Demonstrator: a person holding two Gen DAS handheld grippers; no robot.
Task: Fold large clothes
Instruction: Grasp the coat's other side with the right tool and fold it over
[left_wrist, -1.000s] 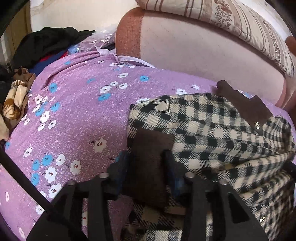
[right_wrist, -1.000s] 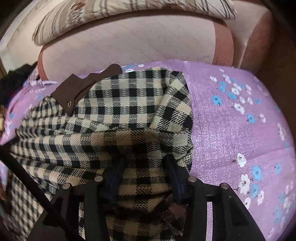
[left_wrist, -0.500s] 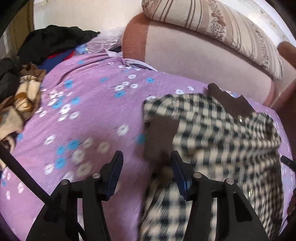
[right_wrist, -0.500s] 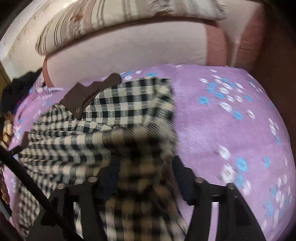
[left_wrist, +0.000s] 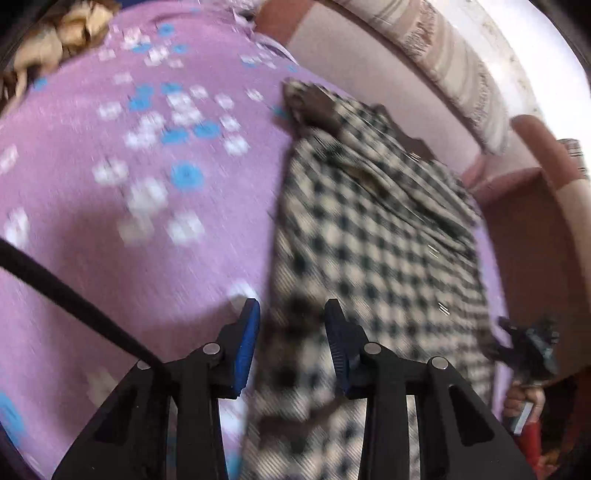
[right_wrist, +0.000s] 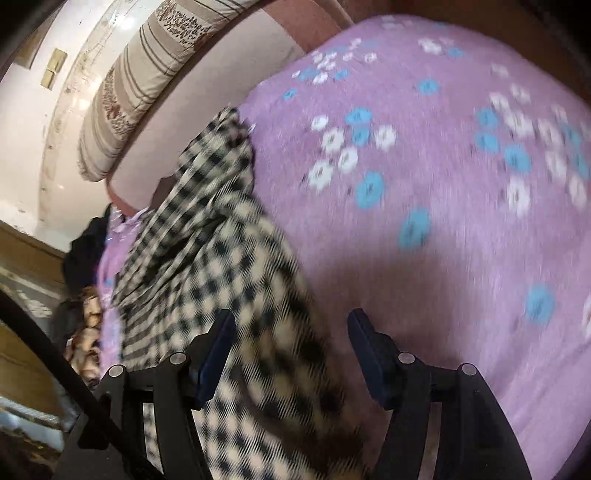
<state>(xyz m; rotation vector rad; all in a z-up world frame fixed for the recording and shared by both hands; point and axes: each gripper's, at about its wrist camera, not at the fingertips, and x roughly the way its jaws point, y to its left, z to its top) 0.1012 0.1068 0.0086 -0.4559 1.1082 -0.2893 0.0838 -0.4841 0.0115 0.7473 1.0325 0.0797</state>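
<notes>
A black-and-cream checked garment with brown trim lies stretched on a purple flowered bedspread. It also shows in the right wrist view. My left gripper has its jaws apart, with the garment's near edge lying between the blue pads. My right gripper is open wide, with checked cloth draped between its fingers. Both views are blurred by motion. The right gripper also shows at the right edge of the left wrist view.
A pink sofa back with a striped cushion runs along the far side. A tan and brown cloth pile lies at the bedspread's far left. Dark clothes lie at the left of the right wrist view.
Both grippers have pulled back toward me and turned, drawing the checked garment out longer. The brown cuff that the left gripper held is now far off. The right jaws have opened wider.
</notes>
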